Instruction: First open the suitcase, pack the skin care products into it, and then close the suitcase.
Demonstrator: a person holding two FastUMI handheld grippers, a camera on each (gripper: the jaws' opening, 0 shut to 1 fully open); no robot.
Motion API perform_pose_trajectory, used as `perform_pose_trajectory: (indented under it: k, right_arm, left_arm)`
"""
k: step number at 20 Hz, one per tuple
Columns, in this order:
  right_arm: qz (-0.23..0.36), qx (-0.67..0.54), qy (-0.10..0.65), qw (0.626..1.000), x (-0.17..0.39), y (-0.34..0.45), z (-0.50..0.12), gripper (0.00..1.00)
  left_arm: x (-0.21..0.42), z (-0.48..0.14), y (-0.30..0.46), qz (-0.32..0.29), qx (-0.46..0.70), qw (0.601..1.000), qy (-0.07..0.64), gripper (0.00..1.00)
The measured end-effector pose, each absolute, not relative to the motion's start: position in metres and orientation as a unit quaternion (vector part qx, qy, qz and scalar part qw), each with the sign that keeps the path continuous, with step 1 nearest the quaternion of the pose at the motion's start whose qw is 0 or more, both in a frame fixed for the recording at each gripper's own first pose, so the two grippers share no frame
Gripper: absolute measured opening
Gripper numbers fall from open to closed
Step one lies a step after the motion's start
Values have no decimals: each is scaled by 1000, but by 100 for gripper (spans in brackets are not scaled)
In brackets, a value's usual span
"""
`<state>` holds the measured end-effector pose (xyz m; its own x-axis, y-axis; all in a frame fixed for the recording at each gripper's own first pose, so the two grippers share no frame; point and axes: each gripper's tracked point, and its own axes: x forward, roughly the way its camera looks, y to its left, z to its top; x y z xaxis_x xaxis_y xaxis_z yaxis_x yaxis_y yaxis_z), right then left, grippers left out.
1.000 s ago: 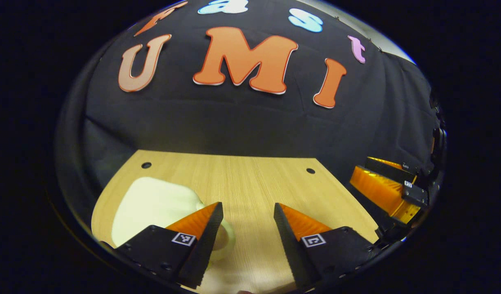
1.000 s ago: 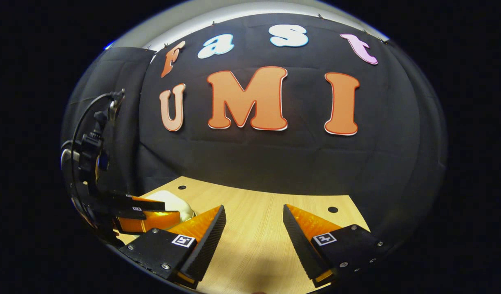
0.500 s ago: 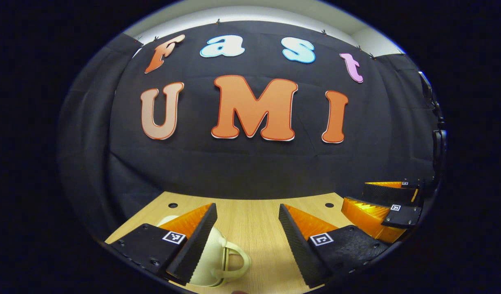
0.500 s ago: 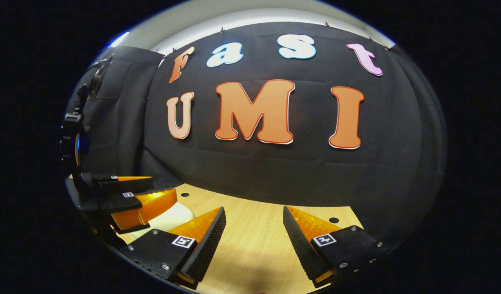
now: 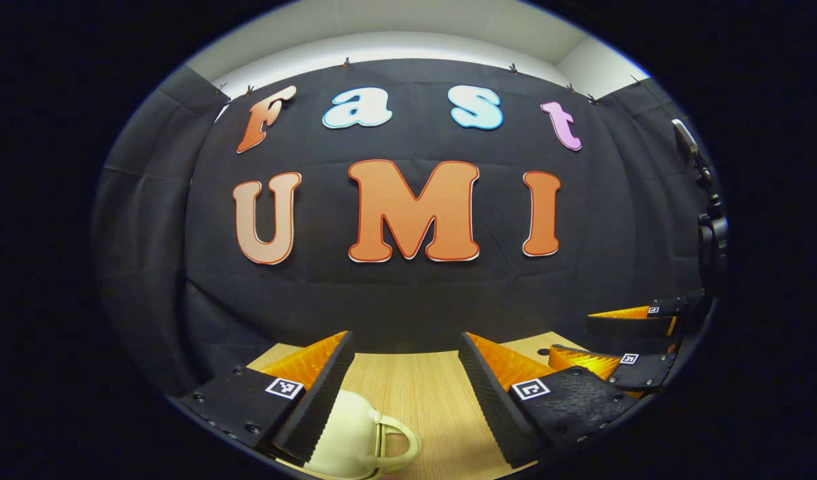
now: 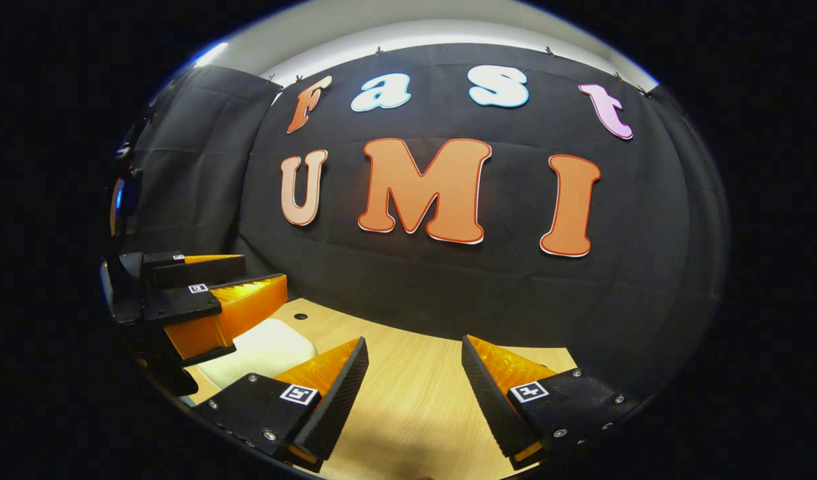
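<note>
A cream hard-shell suitcase lies shut on the wooden table, its handle pointing towards me. My left gripper hangs open just above it, the left finger over the case's top and nothing between the fingers. In the right gripper view the same suitcase lies at the left, partly behind the left gripper, which is open there. My right gripper is open over bare table to the right of the case. It also appears open at the right of the left gripper view.
The black cloth wall stands close behind the table's far edge. Small round holes mark the tabletop near that edge. A camera on a stand rises at the far right of the booth.
Both grippers have risen and tilted up, so more wall and less table shows. The suitcase has slid to the bottom of the left gripper view. Both grippers stay open.
</note>
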<state>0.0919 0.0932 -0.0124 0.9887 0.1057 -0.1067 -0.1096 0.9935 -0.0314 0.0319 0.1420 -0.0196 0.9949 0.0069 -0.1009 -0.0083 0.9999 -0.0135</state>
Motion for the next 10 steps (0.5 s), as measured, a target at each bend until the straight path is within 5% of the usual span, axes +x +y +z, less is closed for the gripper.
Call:
perform_pose_trajectory:
  k: [10]
  right_arm:
    - [30,-24,35,999,83,71,0,90]
  left_arm:
    - [55,-3,140,-2,-14,999,42,96]
